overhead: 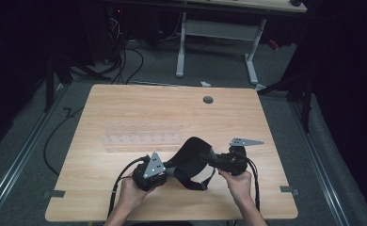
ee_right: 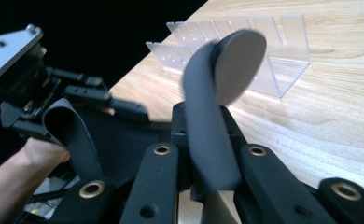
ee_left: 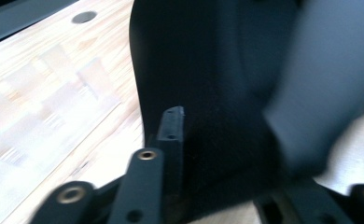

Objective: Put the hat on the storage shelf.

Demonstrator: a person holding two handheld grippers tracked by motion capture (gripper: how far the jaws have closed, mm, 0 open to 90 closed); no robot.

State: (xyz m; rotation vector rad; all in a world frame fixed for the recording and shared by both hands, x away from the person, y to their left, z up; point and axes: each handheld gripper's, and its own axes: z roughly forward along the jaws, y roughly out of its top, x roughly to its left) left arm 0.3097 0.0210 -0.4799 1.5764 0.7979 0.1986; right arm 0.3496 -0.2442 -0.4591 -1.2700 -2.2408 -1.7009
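Both claws — left, right — grip black strap.

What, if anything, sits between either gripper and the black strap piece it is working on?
Nothing visible: the right gripper is clamped on the black strap, and the left gripper has the black fabric piece between its jaws.

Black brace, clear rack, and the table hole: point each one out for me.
Black brace (overhead: pixel 191 153), high view, its wide curved panel.
Clear rack (ee_right: pixel 283 70), right gripper view, its near end wall.
Table hole (overhead: pixel 208 100), high view, its centre.
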